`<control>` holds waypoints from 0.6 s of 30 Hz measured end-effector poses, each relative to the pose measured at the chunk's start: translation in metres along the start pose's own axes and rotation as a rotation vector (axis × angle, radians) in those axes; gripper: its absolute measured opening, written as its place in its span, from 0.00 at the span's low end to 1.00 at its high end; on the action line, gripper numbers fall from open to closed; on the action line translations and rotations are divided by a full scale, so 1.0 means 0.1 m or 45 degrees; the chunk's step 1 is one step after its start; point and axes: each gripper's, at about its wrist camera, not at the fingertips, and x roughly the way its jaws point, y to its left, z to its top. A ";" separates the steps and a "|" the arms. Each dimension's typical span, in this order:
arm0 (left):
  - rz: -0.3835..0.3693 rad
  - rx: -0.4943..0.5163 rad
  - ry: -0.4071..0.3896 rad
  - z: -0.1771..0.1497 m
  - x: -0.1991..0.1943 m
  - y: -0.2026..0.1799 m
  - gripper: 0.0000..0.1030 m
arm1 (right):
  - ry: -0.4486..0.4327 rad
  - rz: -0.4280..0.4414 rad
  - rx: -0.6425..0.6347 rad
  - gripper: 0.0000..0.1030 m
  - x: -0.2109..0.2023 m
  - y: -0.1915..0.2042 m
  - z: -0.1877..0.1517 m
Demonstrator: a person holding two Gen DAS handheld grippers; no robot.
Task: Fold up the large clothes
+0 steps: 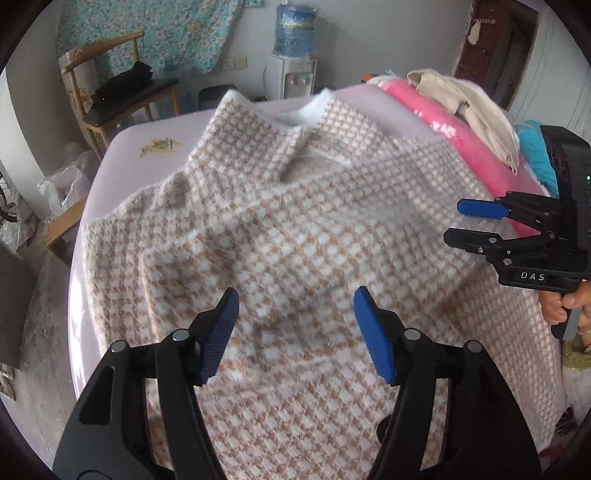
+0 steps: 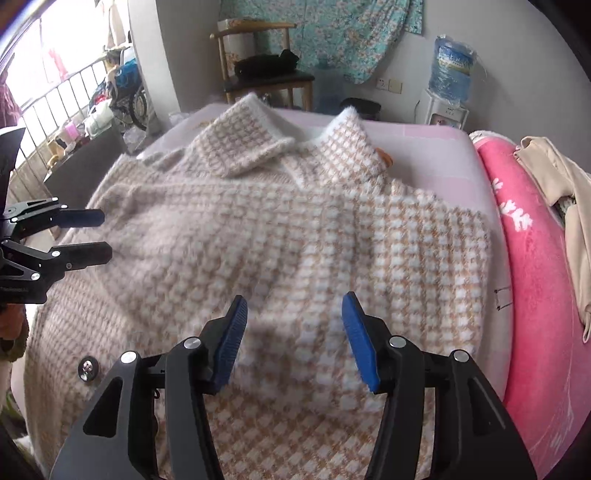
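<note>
Both of my tongs hang over the checked coat, a fuzzy tan-and-white garment spread flat on the pale pink bed. Collar end lies at the far side, hem end toward me.

Left tongs: blue pads apart, nothing between them, only the coat's cloth below. The picture does not show whether the tips touch the cloth. In the right wrist view they come in from the left edge, black fingers parted, above the coat's left part.

Right tongs: pads apart, empty, over the middle of the coat. In the left wrist view they enter from the right, one blue pad and one black finger spread, with my hand on the grip beneath.

Coat details: white furry collar flaps turned out at the far end. A metal snap button shows near the coat's near-left part. The right side looks folded in over the body, edge running straight down.

Around: rolled pink blanket along the bed's right side, beige garment draped on it. Wooden chair with dark clothes behind the bed, water dispenser against the wall, floral cloth hanging above.
</note>
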 end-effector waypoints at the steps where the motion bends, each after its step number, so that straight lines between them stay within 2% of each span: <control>1: 0.070 0.018 0.056 -0.05 0.13 -0.02 0.66 | 0.033 -0.031 -0.012 0.55 0.11 0.01 -0.06; 2: 0.105 0.026 0.055 -0.08 0.21 -0.01 0.70 | 0.000 -0.050 -0.028 0.57 0.15 0.03 -0.09; 3: 0.112 0.013 0.018 -0.10 0.19 0.00 0.71 | -0.006 -0.068 -0.039 0.57 0.14 0.05 -0.11; 5: 0.128 -0.035 0.015 -0.09 0.11 0.02 0.71 | 0.016 -0.091 0.010 0.57 0.06 0.06 -0.07; 9: 0.112 -0.062 -0.039 -0.26 -0.25 -0.07 0.72 | -0.044 -0.026 0.079 0.57 -0.33 0.10 -0.20; 11: 0.141 -0.027 -0.024 -0.43 -0.42 -0.19 0.77 | -0.057 0.005 0.095 0.57 -0.53 0.15 -0.34; 13: 0.161 0.004 -0.008 -0.62 -0.55 -0.31 0.81 | -0.053 0.033 0.102 0.68 -0.70 0.23 -0.53; 14: 0.164 0.006 0.006 -0.73 -0.59 -0.37 0.82 | -0.045 0.042 0.104 0.78 -0.76 0.26 -0.63; 18: 0.191 -0.028 0.101 -1.11 -0.59 -0.53 0.83 | 0.018 0.048 0.130 0.79 -0.87 0.40 -0.99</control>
